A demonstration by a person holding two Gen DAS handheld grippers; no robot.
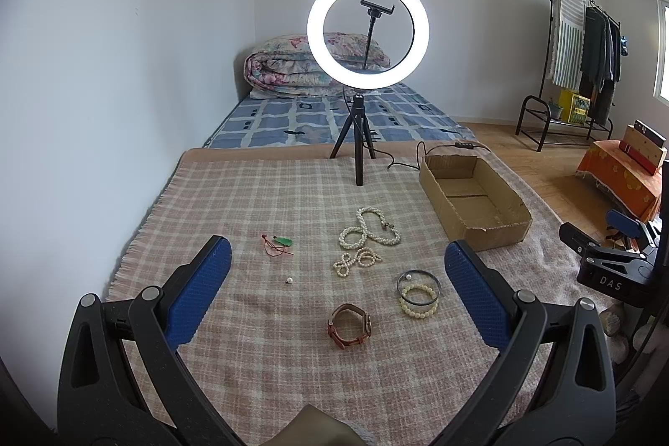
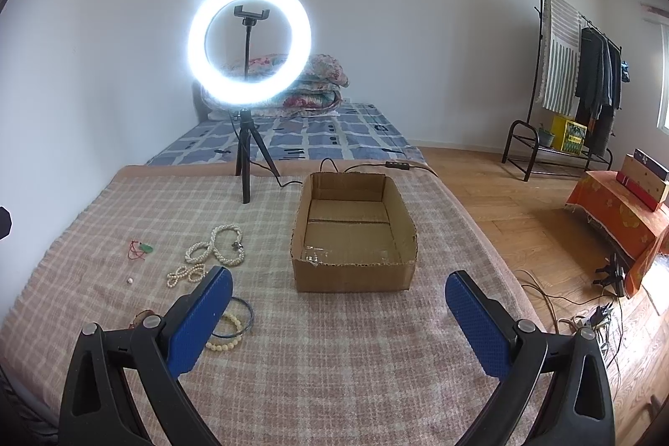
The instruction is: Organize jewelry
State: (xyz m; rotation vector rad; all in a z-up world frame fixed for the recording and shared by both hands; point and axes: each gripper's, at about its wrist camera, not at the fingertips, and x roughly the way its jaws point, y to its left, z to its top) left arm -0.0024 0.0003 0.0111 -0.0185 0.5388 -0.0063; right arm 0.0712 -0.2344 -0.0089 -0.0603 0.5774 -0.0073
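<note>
Blue textured fingers (image 1: 205, 287) on the left gripper (image 1: 338, 279) are spread wide with nothing between them, and the right gripper (image 2: 338, 304) is the same deal, its blue pads (image 2: 476, 324) splayed apart and empty. Both are held low over the pink plaid blanket (image 1: 251, 195), pointing forward and angled down a bit; the right one sits off to the side, aimed at the open brown cardboard box (image 2: 355, 274), which has nothing in it. All the jewelry is loose on the blanket: a brown leather-strap watch (image 1: 349, 325) nearest the left gripper, a cream bead bracelet (image 1: 419, 302) overlapping a thin dark bangle (image 1: 418, 281) just right of it, a small pearl bracelet (image 1: 356, 262), a long looped pearl necklace (image 1: 370, 230) behind that, a green pendant on red cord (image 1: 278, 244) off to the left, and a single loose pearl (image 1: 288, 281). A lit white ring light on a black tripod (image 1: 368, 28) stands at the blanket's far edge.
</note>
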